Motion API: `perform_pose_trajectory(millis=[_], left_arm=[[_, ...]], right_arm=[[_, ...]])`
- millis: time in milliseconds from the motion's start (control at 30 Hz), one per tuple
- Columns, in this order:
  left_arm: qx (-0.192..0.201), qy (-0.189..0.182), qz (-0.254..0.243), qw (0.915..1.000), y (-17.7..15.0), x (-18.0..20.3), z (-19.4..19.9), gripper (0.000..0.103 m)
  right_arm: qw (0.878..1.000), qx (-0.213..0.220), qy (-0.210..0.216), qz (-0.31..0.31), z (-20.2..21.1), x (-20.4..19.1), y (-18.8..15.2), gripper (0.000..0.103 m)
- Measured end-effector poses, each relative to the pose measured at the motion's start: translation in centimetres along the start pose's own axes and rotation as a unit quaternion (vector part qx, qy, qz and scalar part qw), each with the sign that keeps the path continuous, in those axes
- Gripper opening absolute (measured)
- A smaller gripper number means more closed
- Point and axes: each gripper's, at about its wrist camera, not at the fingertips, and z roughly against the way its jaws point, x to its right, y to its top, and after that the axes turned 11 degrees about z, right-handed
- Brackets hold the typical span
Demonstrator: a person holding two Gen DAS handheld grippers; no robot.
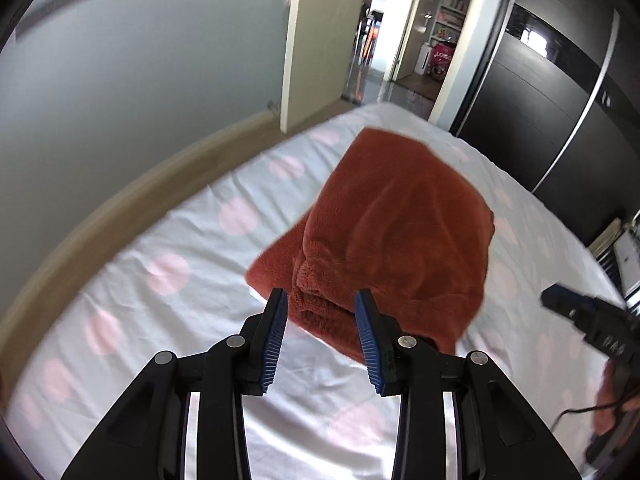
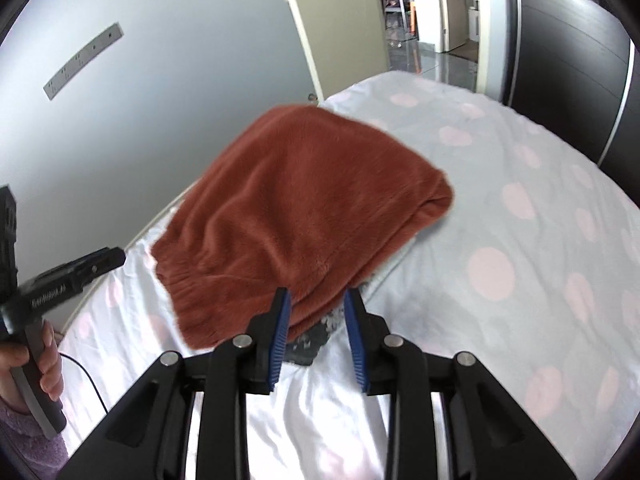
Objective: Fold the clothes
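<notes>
Both grippers stand open and empty, the left gripper (image 1: 322,336) and the right gripper (image 2: 316,338) just short of the folded rust fleece garment (image 1: 392,232) lying ahead of them on the spotted bedsheet (image 1: 168,280); this fold looks finished; next, likely another fold or smoothing.

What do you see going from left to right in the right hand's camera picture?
A hand holding the left gripper → the fuzzy rust-red garment → the white sheet with pink dots → the dark wardrobe.
</notes>
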Motion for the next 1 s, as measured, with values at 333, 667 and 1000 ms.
perform_pose_trajectory(millis=[333, 667, 1000], left_arm=[[0.107, 0.030, -0.067, 0.9915, -3.3, 4.4, 10.9, 0.081], [0.117, 0.017, -0.084, 0.9894, -9.6, 7.0, 15.6, 0.083], [0.092, 0.004, -0.046, 0.9947, -14.1, 6.9, 15.7, 0.084]], right_arm=[[0.996, 0.068, -0.056, 0.007, 10.3, -4.3, -2.7, 0.054], [0.993, 0.094, -0.073, 0.000, 17.9, -7.3, -8.9, 0.053], [0.991, 0.103, -0.069, -0.052, 19.2, -7.4, -15.2, 0.053]])
